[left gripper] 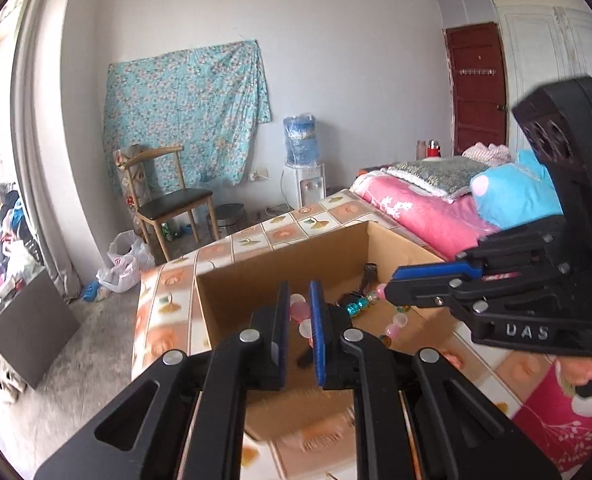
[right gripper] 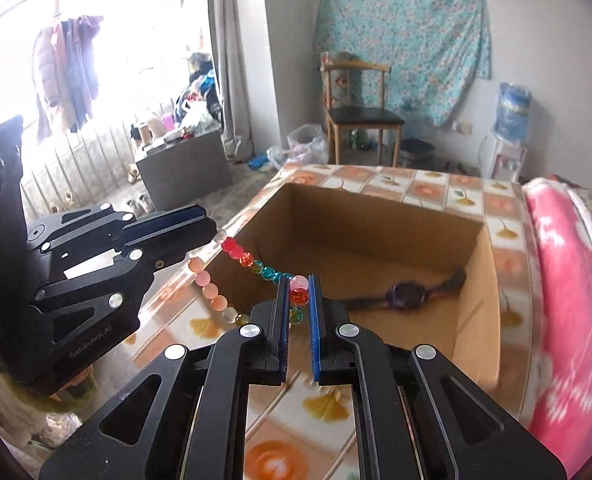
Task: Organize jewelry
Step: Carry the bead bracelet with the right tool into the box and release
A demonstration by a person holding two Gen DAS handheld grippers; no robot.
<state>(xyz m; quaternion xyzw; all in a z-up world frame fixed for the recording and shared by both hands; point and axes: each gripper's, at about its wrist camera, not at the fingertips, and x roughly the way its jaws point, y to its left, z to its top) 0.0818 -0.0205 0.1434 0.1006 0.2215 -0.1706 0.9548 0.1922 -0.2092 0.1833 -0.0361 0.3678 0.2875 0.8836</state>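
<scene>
Both jaws were pinched on the bead bracelet [right gripper: 252, 260], left gripper [right gripper: 212, 236] and right gripper [right gripper: 297, 300] at separate spots, strand sagging over the cardboard box [right gripper: 475, 300]. Light, floppy, slick beads, so I'd grip the beads themselves.

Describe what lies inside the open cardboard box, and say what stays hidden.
Inside the cardboard box, a purple wristwatch lies on the floor. The near corner is hidden behind the right gripper and bead bracelet.
</scene>
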